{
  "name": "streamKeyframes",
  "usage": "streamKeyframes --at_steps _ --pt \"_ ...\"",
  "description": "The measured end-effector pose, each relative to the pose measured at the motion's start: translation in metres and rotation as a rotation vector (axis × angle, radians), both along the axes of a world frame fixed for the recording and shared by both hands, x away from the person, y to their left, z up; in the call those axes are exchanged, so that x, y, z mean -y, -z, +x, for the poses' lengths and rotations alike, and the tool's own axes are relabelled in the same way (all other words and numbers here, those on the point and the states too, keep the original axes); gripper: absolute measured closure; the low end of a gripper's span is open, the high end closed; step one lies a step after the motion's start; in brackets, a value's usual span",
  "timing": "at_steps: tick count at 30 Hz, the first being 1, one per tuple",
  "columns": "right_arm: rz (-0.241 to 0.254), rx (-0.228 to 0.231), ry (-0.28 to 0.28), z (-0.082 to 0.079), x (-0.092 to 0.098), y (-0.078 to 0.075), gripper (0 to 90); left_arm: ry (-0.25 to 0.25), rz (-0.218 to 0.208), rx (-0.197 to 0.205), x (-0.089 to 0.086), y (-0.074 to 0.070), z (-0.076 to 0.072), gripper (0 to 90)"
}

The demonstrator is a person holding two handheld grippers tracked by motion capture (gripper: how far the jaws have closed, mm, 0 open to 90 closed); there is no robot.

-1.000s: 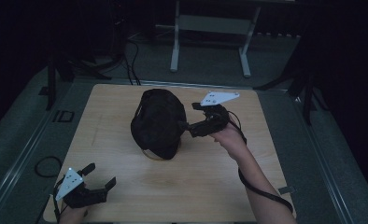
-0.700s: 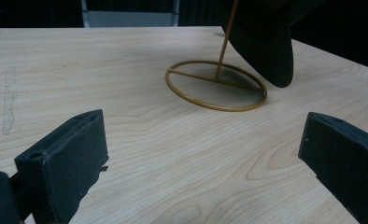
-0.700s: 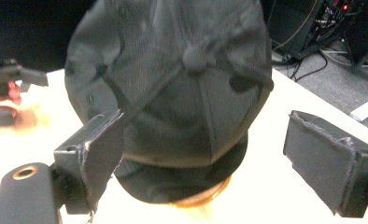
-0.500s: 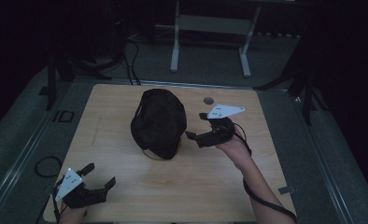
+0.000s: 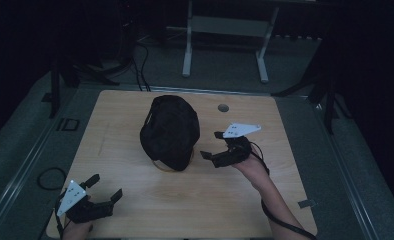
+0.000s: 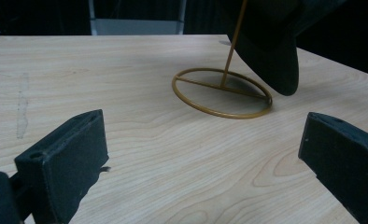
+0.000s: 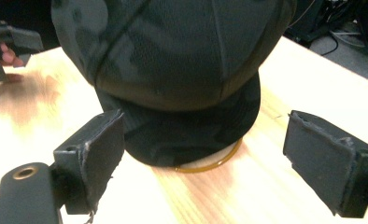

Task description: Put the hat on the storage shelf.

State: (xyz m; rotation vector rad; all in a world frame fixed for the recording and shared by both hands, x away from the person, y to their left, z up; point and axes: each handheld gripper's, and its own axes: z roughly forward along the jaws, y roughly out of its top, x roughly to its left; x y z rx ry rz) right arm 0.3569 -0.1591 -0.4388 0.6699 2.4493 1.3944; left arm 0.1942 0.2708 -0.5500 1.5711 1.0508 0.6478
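A black cap (image 5: pixel 170 130) hangs on a gold wire stand (image 6: pixel 222 91) in the middle of the wooden table (image 5: pixel 125 205); the stand's ring base (image 7: pixel 210 163) peeks out under the brim (image 7: pixel 191 135). My right gripper (image 5: pixel 212 145) is open just right of the cap, jaws wide and pointing at it without touching. At the table's near left corner my left gripper (image 5: pixel 105 187) is open, well away from the cap, with the stand ahead of it. In the right gripper view the cap (image 7: pixel 173 51) looms close and the other gripper (image 7: pixel 9 44) sits far left.
A small round hole (image 5: pixel 223 107) sits in the tabletop behind the right gripper. A grey metal frame (image 5: pixel 225 30) stands on the floor beyond the table. Cables (image 5: pixel 50 177) lie on the floor at left.
My right gripper has pulled back from the cap toward me and to the right, jaws now apart and off the cap. The left gripper has stayed put.
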Motion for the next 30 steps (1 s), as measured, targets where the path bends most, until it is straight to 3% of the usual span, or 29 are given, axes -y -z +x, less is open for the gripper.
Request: streamKeyframes --at_steps 16,21,30 --pt "-0.009 -0.043 -0.018 -0.012 0.01 0.048 13.1 0.003 -0.012 0.01 0.0 0.0 0.0 1.8" --pt "-0.034 -0.054 -0.037 -0.02 0.013 0.066 13.0 0.005 0.002 0.01 0.001 0.0 0.0 1.8" --pt "-0.041 -0.081 -0.035 -0.028 0.021 0.082 13.0 0.012 -0.002 0.014 0.001 0.001 -0.001 1.9"
